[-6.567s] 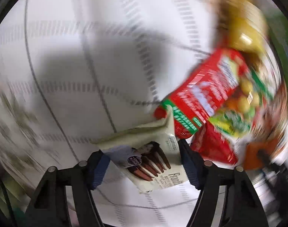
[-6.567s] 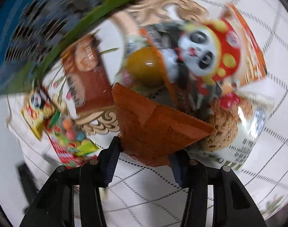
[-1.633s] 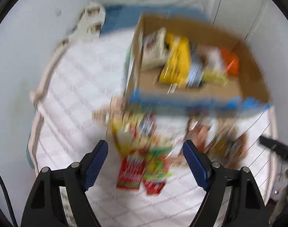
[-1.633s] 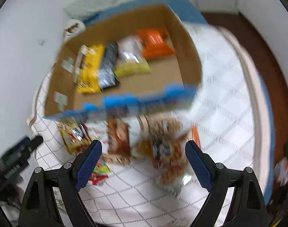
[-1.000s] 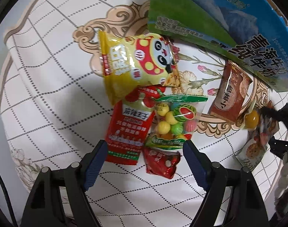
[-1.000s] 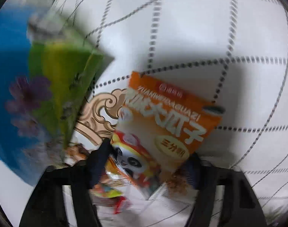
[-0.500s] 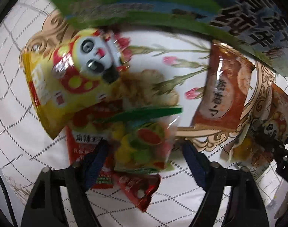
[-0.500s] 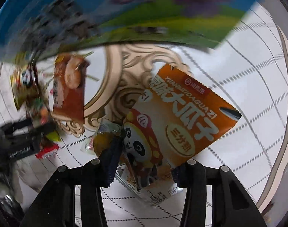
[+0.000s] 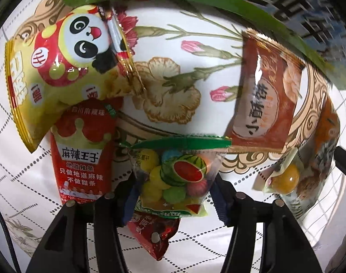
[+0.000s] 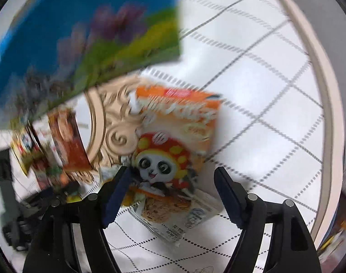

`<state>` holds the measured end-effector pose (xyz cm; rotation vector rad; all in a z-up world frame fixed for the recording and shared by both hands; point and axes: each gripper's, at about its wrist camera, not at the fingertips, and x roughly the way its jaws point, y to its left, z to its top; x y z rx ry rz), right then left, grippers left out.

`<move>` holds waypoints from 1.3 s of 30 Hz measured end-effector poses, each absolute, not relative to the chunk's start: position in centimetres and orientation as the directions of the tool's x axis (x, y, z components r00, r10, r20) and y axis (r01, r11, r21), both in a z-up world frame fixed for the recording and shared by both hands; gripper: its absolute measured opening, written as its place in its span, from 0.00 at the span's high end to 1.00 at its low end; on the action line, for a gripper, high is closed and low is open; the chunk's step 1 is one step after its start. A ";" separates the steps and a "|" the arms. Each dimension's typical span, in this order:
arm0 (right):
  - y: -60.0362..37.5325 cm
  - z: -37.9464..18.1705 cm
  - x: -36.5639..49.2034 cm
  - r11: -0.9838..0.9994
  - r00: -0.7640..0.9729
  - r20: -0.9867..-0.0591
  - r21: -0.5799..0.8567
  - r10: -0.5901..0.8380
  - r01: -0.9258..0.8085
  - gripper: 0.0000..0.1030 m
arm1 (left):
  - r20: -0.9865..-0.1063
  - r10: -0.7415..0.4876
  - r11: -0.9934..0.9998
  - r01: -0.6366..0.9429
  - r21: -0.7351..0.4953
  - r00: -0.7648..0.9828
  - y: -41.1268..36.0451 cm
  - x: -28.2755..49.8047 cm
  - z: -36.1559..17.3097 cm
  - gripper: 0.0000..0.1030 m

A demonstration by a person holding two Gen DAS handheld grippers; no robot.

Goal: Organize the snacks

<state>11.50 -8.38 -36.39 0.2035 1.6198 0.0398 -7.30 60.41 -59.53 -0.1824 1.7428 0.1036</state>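
Left wrist view: the left gripper (image 9: 174, 191) has just been closing and now clasps a clear candy bag (image 9: 175, 177) with a green top seal; both pads press its sides. The bag lies over a small red packet (image 9: 154, 234), beside a red spicy-strip pouch (image 9: 84, 152) and a yellow panda bag (image 9: 59, 63) on the tablecloth (image 9: 218, 248).

Right wrist view, blurred: the right gripper (image 10: 170, 193) has just been opening; its jaws stand apart, released, with the orange panda packet (image 10: 175, 136) lying between them on an oat biscuit packet (image 10: 173, 213), touching neither pad.
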 end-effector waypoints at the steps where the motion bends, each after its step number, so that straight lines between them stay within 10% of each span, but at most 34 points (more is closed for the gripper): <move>1: -8.8 -35.9 12.1 0.980 -0.030 -0.987 0.154 0.159 0.128 0.24 | -0.982 -0.073 0.982 -0.187 -0.040 -0.174 60.5 -7.2 -59.7 0.42; 8: -8.9 -36.5 15.2 0.973 -0.037 -0.985 0.162 0.170 0.167 0.20 | -0.982 -0.077 0.982 -0.185 -0.045 -0.171 61.0 -6.3 -61.2 0.36; 10: -8.4 -37.9 15.8 0.974 -0.064 -0.985 0.148 0.161 0.173 0.38 | -0.988 -0.042 0.986 -0.166 -0.017 -0.146 59.8 -7.3 -60.0 0.51; 16: -6.4 -37.6 15.6 0.985 -0.040 -0.988 0.146 0.151 0.094 0.46 | -0.996 -0.026 0.990 -0.139 -0.013 -0.088 58.8 -8.9 -56.3 0.53; 32: -2.9 -20.8 14.0 0.905 0.112 -0.902 0.400 0.416 -0.144 0.46 | -0.950 -0.290 0.949 -0.094 -0.301 0.116 55.9 -3.9 -39.2 0.53; 39: -1.0 -18.3 22.6 0.928 0.228 -0.902 0.336 0.366 -0.159 0.46 | -0.954 -0.281 0.949 -0.120 -0.292 0.101 56.3 6.3 -40.2 0.53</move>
